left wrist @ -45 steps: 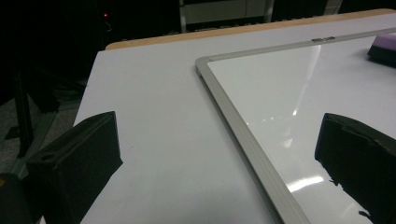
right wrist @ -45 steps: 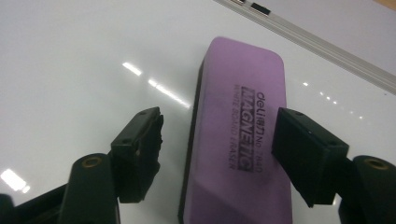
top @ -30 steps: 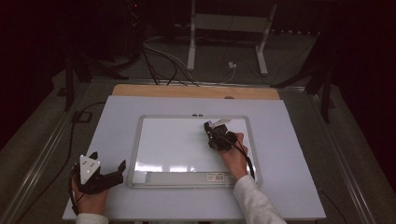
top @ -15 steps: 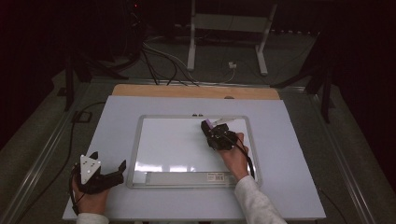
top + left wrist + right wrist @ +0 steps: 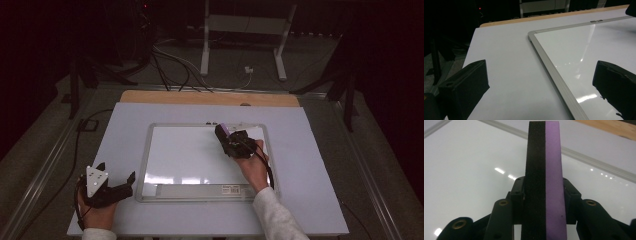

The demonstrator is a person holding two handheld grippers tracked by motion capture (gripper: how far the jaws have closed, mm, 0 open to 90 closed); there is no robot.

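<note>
Over the far right part of the silver-framed whiteboard (image 5: pixel 200 157), the right gripper (image 5: pixel 543 195) has its jaws clamped on a black-and-purple foam eraser block (image 5: pixel 544 170), long axis pointing away from the hand. The left gripper (image 5: pixel 107 187), jaws apart, rests on the tabletop (image 5: pixel 125 120) off the board's near left corner.

Dim room, dark surround; glare streaks on whiteboard (image 5: pixel 190 155).

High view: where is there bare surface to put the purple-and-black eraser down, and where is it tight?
Free: the pale tabletop between the silver-framed whiteboard and the table's right edge, and the strip beyond the frame up to the wooden edge. Tight: the board's far right corner, where the right gripper clamps the purple-and-black eraser, and the near left corner by the left gripper.
</note>
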